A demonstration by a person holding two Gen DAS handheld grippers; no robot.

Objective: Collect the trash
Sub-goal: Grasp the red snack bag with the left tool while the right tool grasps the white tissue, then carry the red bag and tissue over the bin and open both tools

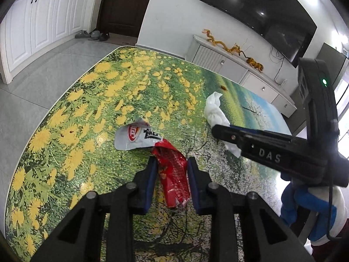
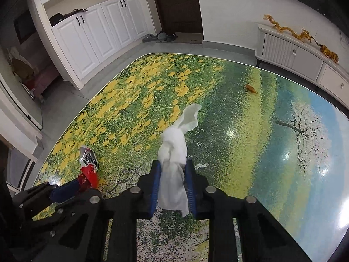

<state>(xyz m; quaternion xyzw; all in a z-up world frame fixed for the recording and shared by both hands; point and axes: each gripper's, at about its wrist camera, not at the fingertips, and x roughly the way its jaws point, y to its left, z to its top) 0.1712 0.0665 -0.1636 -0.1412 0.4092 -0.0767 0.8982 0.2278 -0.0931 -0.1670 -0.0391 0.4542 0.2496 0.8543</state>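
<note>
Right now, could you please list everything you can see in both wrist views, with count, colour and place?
snack wrapper: one, red and silver-white, on the table, between the left gripper's pads
tissue: one, white, crumpled, pinched by the right gripper
small scrap: one, orange-brown, lying far out on the table
table: one, printed with yellow flowers and a tree
television: one, black, on the wall
dragon ornament: one, golden, on the white sideboard
cabinets: white, beside the dark door
slippers: grey, several, by the door
left gripper: closed on the wrapper
right gripper: closed on the tissue
sleeve: blue and white, behind the right gripper
</note>
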